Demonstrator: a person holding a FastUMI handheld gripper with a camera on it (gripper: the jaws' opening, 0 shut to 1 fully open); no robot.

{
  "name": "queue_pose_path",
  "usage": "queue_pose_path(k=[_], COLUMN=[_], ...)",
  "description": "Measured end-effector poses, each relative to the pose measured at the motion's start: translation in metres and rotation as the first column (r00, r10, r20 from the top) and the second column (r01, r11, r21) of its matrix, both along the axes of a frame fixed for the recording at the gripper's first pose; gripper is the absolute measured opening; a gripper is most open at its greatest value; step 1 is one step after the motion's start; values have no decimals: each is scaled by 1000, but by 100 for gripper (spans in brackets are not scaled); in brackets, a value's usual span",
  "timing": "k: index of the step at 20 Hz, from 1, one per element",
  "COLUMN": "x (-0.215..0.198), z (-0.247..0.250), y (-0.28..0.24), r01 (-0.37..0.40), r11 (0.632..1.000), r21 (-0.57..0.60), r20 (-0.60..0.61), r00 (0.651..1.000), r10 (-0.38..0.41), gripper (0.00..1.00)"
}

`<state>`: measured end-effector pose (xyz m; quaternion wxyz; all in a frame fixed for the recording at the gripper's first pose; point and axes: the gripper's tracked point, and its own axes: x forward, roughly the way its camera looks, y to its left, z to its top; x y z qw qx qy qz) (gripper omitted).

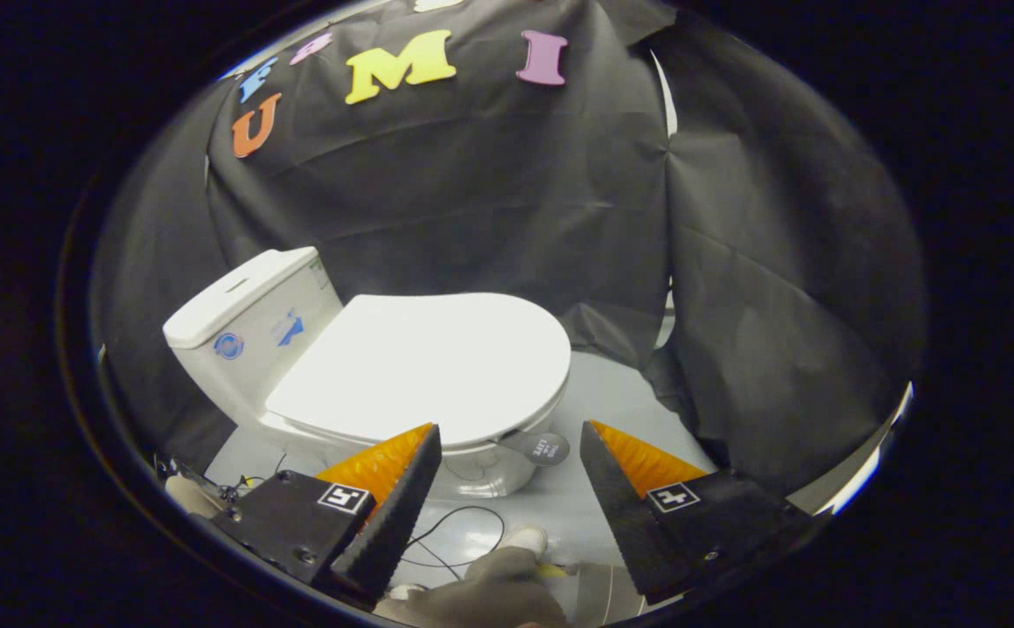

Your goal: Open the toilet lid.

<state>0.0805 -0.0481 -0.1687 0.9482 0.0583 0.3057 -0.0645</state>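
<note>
While the claw [507,440] hangs wide open and empty, the closed toilet lid [428,358] lies just beyond its fingers; stiff, smooth and probably light, best hooked under its front rim.

The gripper [507,440] hangs with its two orange-and-black fingers [389,488] spread wide apart and holding nothing, poised near the front of a white toilet [254,340] that stands just beyond them on a pale grey floor [612,392]. The toilet lid [424,362] lies flat and closed over the bowl, its cistern [245,310] to the far left, and a small round grey tag [542,447] sticks out from under the lid's near rim between the fingertips. A thin dark cable [463,523] loops on the floor below the bowl, nearer than the toilet.
</note>
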Motion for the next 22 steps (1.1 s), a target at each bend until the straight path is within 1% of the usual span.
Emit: queue_pose_path(k=[3, 4, 5, 9, 11, 13, 15, 17, 19, 20, 22], x=[9, 10, 11, 31, 35, 43, 49, 49, 52, 52, 56], z=[-21, -35, -44, -57, -76, -81, -88, -97, -103, -105, -113], y=[-4, -5, -6, -17, -29, -33, -31, -30, -26, -25, -21], r01=[30, 30, 29, 95, 133, 150, 169, 182, 199, 210, 222], r11=[998, 996, 994, 976, 970, 960, 940, 919, 885, 865, 821], r21=[59, 83, 103, 197, 205, 237, 297, 349, 422, 456, 526], r20=[-60, -100, -127, -142, -199, -206, -223, -254, -273, -278, -280], r00=[998, 995, 992, 988, 976, 973, 969, 963, 958, 957, 957], r10=[-27, -21, -16, -67, -92, -101, -104, -95, -86, -85, -79], gripper=[100, 97, 97, 95, 94, 94, 94, 91, 87, 84, 80])
